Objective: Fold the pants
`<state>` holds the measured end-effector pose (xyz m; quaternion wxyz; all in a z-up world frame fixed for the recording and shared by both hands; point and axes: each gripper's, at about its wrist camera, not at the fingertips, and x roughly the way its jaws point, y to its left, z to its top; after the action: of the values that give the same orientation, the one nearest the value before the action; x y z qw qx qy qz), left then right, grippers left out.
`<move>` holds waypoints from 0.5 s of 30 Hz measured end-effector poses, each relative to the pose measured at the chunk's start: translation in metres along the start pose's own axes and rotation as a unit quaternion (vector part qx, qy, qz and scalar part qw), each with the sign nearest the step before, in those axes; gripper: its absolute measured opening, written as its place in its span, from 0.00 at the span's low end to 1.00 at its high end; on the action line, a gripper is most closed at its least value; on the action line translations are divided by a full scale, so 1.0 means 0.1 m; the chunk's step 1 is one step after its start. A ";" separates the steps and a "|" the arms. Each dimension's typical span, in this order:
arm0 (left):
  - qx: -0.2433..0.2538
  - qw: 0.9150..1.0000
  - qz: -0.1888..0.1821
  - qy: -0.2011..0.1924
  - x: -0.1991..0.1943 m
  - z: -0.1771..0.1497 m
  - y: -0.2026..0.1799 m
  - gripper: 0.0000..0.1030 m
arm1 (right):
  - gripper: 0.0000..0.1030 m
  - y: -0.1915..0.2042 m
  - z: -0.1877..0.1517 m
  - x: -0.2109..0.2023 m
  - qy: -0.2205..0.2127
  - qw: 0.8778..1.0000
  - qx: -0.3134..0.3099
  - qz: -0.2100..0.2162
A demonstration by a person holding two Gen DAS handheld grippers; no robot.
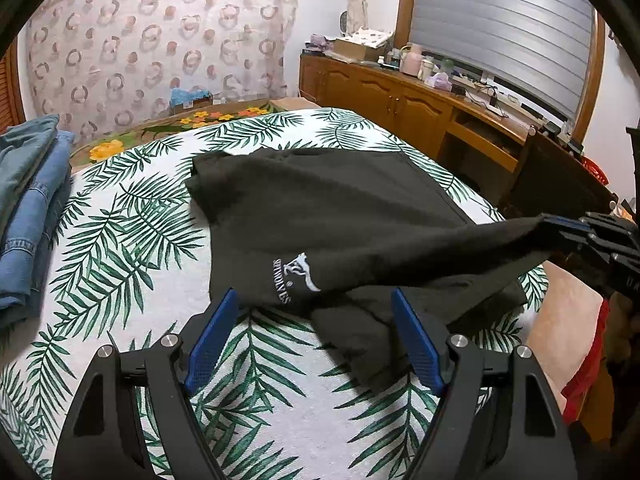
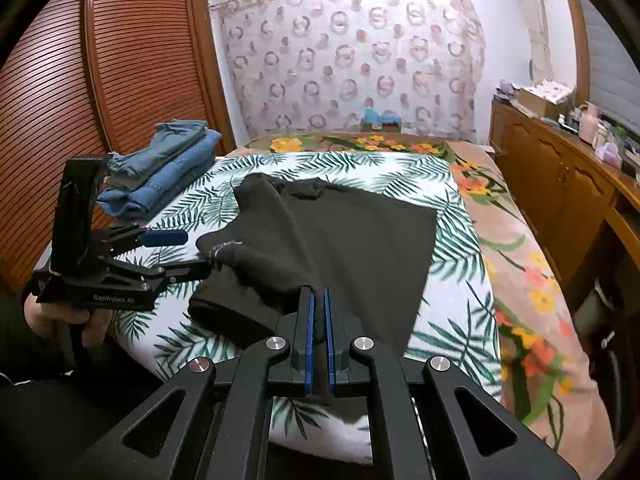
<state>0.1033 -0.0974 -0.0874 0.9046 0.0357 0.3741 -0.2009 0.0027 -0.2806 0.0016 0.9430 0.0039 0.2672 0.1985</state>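
Pants (image 1: 340, 216) logo shows only from left wrist, right fingers (image 2: 319, 312) pinching cloth

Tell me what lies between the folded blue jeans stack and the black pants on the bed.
Only bare leaf-print bedspread separates the stack of folded blue denim jeans from the black fabric pants; nothing else lies there. The left wrist view shows it best.

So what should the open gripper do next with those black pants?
Probably ease the left gripper forward and close on the pants edge by the white logo: its jaws are open and empty, while the right gripper already pinches the other corner.
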 end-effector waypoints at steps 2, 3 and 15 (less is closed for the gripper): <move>-0.001 1.000 -0.001 0.000 0.00 0.00 -0.01 0.77 | 0.04 0.00 -0.01 0.01 0.006 1.000 0.004 -0.005; -0.001 1.000 -0.002 -0.001 0.00 0.00 -0.01 0.77 | 0.04 -0.01 -0.03 0.01 0.009 1.000 0.005 -0.008; -0.005 1.000 -0.006 0.008 0.11 -0.07 -0.03 0.77 | 0.04 -0.06 -0.06 0.23 0.048 0.998 0.045 -0.009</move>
<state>0.1042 -0.1026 -0.0992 0.9005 0.0310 0.3828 -0.2039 0.0199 -0.2784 -0.0159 0.9296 0.0342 0.3211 0.1775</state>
